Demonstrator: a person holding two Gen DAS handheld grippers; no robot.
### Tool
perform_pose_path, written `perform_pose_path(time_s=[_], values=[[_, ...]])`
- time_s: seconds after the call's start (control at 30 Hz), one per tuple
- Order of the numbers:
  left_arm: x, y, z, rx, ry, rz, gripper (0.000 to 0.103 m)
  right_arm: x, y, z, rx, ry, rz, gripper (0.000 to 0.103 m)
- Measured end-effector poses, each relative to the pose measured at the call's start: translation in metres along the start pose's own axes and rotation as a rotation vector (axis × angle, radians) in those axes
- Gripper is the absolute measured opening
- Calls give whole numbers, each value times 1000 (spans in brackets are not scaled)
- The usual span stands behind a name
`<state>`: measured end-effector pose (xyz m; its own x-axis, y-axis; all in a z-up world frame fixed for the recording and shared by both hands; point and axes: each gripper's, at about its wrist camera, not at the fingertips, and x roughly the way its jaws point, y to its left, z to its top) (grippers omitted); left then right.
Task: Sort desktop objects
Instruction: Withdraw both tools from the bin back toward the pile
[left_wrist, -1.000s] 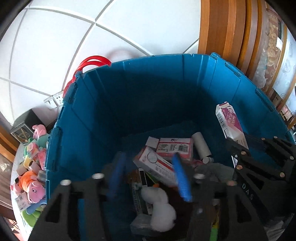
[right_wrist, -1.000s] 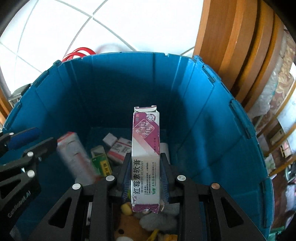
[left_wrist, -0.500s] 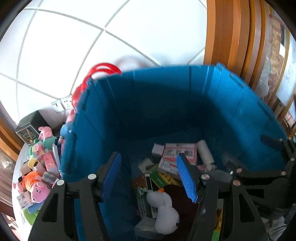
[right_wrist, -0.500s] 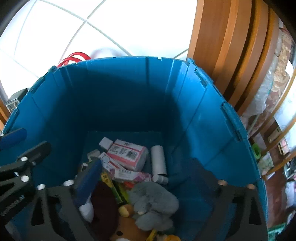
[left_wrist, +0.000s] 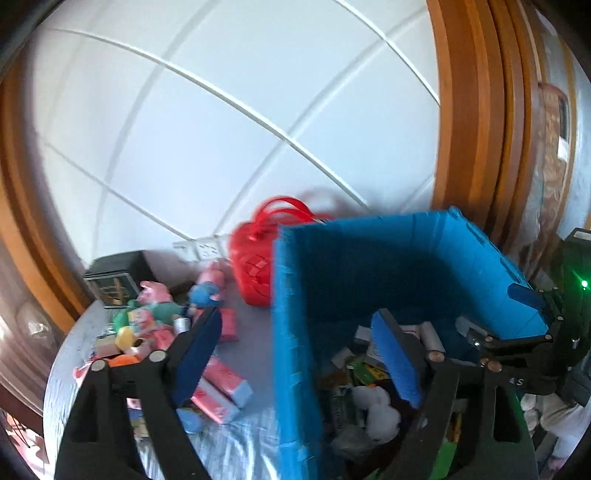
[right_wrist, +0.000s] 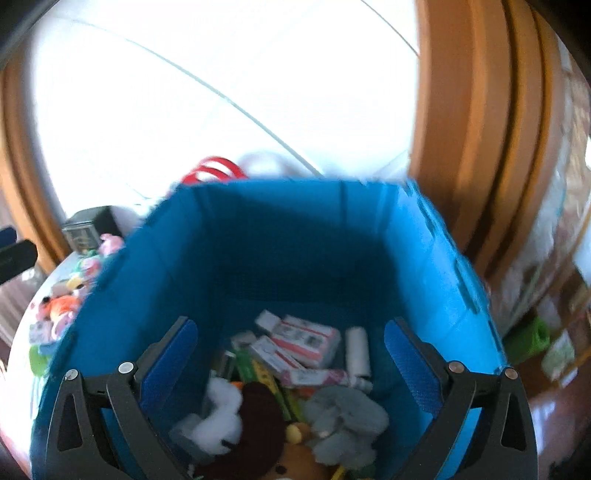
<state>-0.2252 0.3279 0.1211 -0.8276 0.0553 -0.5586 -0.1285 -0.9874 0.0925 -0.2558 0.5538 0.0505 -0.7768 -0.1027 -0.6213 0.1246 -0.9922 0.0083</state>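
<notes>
On the grey table (left_wrist: 255, 450) we see a blue bin (right_wrist: 280, 258) with boxes and plush toys; our left gripper (left_wrist: 299, 354) and right gripper (right_wrist: 291, 354) are both spread apart, holding nothing.

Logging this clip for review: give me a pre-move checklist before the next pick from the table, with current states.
1. Left gripper open, nothing held: ok.
2. Right gripper open, nothing held: ok.
3. Blue bin has room for more: ok.
4. Items left on the table, such as the pink boxes: ok.
5. Left gripper clear of the bin wall: not ok, its jaws straddle it.
6. Sharp view of the next target: not ok, motion blur.
</notes>
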Motion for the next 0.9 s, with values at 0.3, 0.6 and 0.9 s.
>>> perform_pose_path(time_s=[0.3, 0.6, 0.9], values=[[-83, 96, -62, -117, -140, 64, 84, -70, 76, -13, -104, -133, 172, 103], [-96, 250, -153, -265, -31, 161, 84, -128, 193, -34, -145, -208, 343, 103], [-106, 417, -245, -319, 89, 234, 84, -86, 356, -63, -112, -85, 390, 103]])
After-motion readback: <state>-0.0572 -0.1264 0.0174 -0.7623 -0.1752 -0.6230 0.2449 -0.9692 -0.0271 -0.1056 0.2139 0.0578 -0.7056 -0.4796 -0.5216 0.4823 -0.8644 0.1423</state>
